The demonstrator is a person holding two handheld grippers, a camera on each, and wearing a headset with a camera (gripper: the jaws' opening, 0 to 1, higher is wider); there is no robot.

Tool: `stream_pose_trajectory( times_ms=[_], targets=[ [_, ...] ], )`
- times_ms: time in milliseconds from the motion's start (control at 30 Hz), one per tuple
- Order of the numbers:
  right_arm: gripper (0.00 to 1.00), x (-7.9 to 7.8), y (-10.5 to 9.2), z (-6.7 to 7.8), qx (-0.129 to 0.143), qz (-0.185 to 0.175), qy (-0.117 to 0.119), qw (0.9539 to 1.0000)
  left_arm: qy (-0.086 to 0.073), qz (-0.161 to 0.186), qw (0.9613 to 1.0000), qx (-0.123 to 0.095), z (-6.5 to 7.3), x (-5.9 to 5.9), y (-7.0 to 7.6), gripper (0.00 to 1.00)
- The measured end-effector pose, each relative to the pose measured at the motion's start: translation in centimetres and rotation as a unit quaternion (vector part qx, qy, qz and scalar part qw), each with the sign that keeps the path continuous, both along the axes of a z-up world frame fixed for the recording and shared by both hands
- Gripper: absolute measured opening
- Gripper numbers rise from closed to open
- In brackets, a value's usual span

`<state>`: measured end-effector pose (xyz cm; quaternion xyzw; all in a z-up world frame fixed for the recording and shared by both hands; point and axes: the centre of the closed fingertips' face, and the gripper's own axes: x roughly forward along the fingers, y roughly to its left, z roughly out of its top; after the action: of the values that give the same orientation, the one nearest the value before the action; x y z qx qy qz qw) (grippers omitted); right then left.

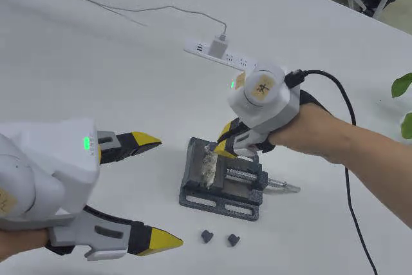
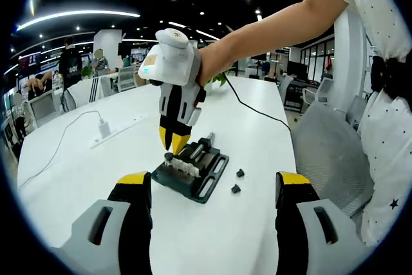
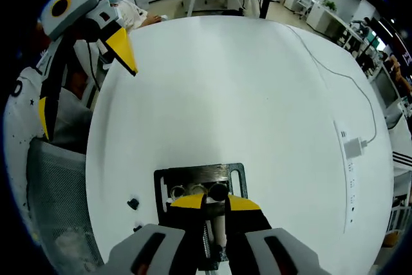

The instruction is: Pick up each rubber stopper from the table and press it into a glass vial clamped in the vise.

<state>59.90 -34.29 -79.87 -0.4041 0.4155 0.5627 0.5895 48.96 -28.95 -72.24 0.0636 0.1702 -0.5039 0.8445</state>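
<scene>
In the head view, a dark grey metal vise [image 1: 219,201] is seen at the middle of the white desk [image 1: 96,82], with clear glass vials [image 1: 209,170] clamped in it. Two small black rubber stoppers [image 1: 206,236] lie on the desk just near of the vise. The right claw [image 1: 222,148] is held over the vials. The left claw [image 1: 167,191] hovers left of the vise, its jaws wide apart. A white power strip [image 1: 215,53] lies farther off.

In the left gripper view, the right claw is pointed down at the vise, and a third black stopper [image 2: 168,156] is seen at its yellow tips.

In the right gripper view, the jaws are drawn close together, clamped on the third black stopper at a vial's mouth.
</scene>
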Motion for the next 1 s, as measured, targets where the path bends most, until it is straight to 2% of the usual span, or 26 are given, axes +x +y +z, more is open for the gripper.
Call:
stream_pose_trajectory(
  times_ms=[200,433,633,1000],
  targets=[
    [0.12,-0.3,-0.2,0.9,0.027,-0.019,-0.002,0.9995,-0.001,-0.004,1.0000,0.002,0.3,-0.2,-0.3,0.77],
    [0.23,-0.7,-0.7,1.9,0.057,-0.034,-0.005,0.9978,-0.003,-0.009,0.9999,0.009,0.4,-0.3,-0.6,0.77],
    [0.30,-1.6,-1.5,2.8,0.093,-0.050,-0.002,0.9944,-0.005,-0.016,0.9997,0.017,0.4,-0.4,-0.7,0.77],
    [0.44,-2.9,-3.3,4.0,0.140,-0.075,-0.005,0.9873,-0.009,-0.030,0.9991,0.029,0.4,-0.4,-0.9,0.77]
  ],
)
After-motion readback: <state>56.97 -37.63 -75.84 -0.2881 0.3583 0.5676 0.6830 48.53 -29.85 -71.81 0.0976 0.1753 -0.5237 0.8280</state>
